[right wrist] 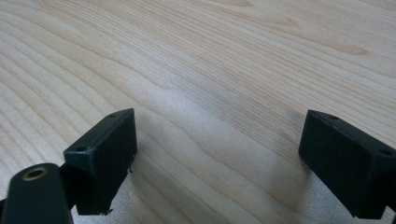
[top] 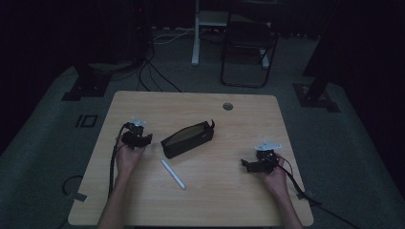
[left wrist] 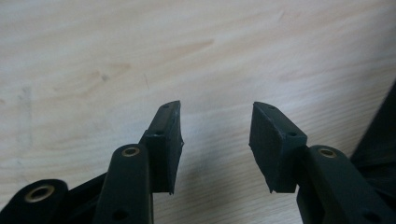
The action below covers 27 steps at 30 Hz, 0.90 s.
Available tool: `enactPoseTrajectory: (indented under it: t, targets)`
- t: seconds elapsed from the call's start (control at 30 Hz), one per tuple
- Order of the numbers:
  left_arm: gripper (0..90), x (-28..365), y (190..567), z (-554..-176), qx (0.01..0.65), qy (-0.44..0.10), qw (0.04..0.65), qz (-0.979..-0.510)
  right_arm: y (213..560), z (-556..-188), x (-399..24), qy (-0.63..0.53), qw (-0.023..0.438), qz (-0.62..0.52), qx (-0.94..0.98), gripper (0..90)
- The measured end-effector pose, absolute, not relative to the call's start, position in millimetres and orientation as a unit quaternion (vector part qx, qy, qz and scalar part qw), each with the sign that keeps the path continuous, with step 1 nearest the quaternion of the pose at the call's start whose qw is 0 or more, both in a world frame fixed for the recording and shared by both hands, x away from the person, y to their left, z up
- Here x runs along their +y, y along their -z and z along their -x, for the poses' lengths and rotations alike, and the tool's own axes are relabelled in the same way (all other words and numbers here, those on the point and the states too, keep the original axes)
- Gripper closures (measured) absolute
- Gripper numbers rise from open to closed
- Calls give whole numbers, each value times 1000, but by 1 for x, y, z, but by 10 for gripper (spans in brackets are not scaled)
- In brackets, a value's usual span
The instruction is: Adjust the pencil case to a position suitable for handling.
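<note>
Dim room, wood counter (top: 224, 191) carrying black pouch (top: 187, 139) and white pen (top: 173, 174); left hand-held gripper (left wrist: 215, 140) and right hand-held gripper (right wrist: 217, 158) both sitting jaws apart, gripping nothing.

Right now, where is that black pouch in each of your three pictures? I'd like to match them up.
High view: the black pouch lies near the middle, slanted, just beyond a white pen.
Left gripper view: a dark shape at the right edge, likely the pouch.
Right gripper view: bare table wood ahead of the open right tool.
Shared landmark: the table's pale wood grain.
</note>
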State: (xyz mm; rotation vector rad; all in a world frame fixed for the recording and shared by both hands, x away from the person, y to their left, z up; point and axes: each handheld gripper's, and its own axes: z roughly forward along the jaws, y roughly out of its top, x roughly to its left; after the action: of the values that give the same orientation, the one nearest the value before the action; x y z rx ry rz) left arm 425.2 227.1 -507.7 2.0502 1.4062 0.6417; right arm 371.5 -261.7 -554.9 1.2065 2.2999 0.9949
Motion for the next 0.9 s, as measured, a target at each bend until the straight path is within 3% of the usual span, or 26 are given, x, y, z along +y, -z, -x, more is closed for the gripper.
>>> enactPoseTrajectory:
  t: [0.9]
  targets:
    - [470,205,458,-404,463,-225,381,-768,555,-372,-262,-352,180,-428,813,119]
